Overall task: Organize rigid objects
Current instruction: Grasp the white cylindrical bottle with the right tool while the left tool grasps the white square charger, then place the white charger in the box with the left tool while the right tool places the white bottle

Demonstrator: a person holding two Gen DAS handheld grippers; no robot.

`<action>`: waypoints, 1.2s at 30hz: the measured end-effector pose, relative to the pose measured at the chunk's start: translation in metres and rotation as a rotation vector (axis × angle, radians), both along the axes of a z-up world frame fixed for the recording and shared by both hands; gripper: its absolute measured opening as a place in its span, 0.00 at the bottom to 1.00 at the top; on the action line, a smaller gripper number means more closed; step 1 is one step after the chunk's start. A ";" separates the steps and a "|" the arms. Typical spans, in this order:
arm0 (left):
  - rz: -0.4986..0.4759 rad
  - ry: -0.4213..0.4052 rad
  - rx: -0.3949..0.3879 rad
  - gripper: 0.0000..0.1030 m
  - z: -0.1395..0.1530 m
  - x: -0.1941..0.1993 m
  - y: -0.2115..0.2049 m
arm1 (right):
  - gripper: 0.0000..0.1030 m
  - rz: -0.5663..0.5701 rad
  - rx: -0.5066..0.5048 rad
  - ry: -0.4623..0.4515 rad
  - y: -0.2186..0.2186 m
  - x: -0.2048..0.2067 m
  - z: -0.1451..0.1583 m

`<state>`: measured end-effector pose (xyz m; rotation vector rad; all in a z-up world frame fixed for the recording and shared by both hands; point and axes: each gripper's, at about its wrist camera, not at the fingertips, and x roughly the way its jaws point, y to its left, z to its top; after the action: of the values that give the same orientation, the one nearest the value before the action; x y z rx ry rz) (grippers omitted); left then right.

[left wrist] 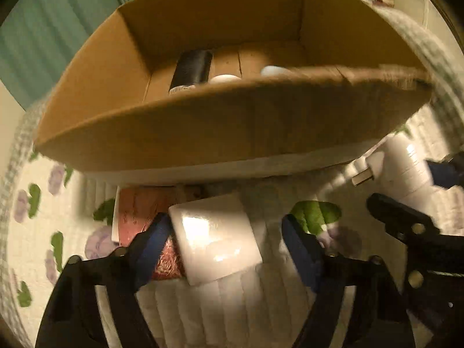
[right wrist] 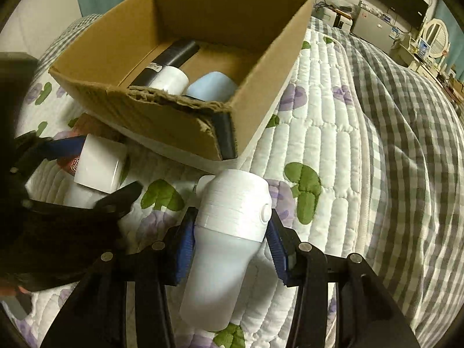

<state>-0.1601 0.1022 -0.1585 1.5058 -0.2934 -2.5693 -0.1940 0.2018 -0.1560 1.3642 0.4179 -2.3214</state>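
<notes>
Three items, a black tube (right wrist: 177,55), a white cylinder (right wrist: 171,81) and a blue piece (right wrist: 211,87), already lie in the box (right wrist: 185,121) ahead of both grippers. The right gripper (right wrist: 232,246) clamps a white bottle (right wrist: 229,217), not yet boxed. The left gripper (left wrist: 223,243) stands partly open around a white block (left wrist: 214,240), one pad beside it, the other clear; a red packet (left wrist: 139,211) lies under the block. All rests on a quilted floral bedspread (right wrist: 319,133); green curtains (left wrist: 58,29) and a cluttered desk (right wrist: 377,20) lie beyond.

A cardboard box (right wrist: 255,66) is sitting on the quilt (right wrist: 327,150); a white bottle (right wrist: 232,220) is lying before it, a white block (right wrist: 100,163) leftward.
</notes>
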 end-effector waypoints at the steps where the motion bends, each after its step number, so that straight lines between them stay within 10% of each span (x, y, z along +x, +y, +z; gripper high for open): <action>1: -0.001 0.004 -0.030 0.66 -0.003 0.000 0.004 | 0.45 0.004 -0.003 0.003 0.001 0.001 0.000; 3: -0.003 0.011 -0.046 0.52 -0.004 0.002 0.006 | 0.45 0.012 -0.004 0.010 0.001 0.002 0.000; 19: -0.010 0.007 0.182 0.50 0.035 0.044 -0.020 | 0.45 0.021 -0.017 0.013 -0.001 0.013 0.016; 36: -0.083 0.124 0.283 0.50 0.139 0.052 -0.035 | 0.45 -0.062 -0.042 0.119 0.021 0.042 0.123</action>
<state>-0.1079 0.0676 -0.0194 1.4341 0.0260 -2.8540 -0.1516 0.2229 -0.0333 1.2407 0.3653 -2.4559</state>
